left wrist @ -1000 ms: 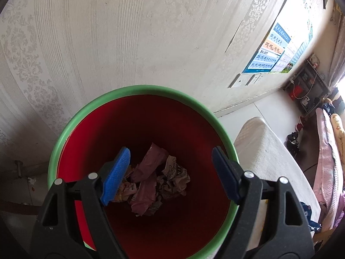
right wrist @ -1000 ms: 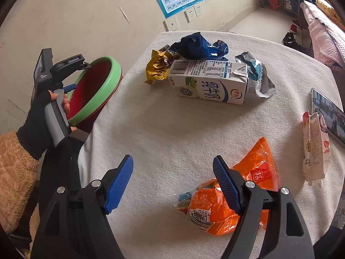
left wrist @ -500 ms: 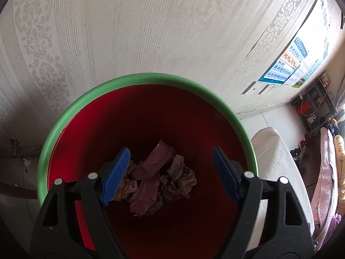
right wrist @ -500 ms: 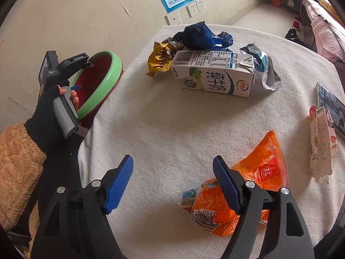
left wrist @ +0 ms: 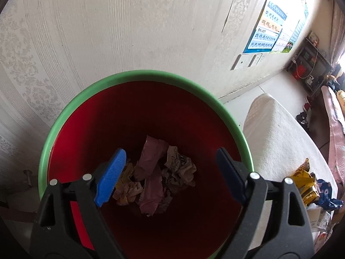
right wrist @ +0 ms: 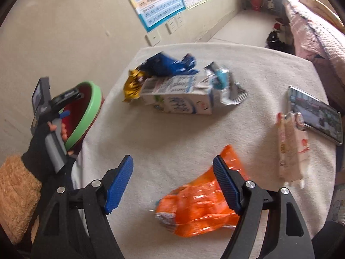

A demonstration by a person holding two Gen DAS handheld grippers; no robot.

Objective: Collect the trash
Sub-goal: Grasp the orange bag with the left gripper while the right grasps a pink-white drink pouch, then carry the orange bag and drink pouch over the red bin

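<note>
hovering empty and spread over the red bin (left wrist: pixel 71 116), crumpled wrappers (left wrist: pixel 157 172) at its bottom, left gripper (left wrist: pixel 170 174) judged post-drop; right gripper (right wrist: pixel 172 183), spread, is aimed at orange bag (right wrist: pixel 200 207) lower centre, a closing pinch judged next.

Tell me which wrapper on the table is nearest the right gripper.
The orange wrapper. It lies right under the open right gripper, its far end passing behind the right-hand finger; the gold, blue and silver wrappers sit across the table by the carton.
</note>
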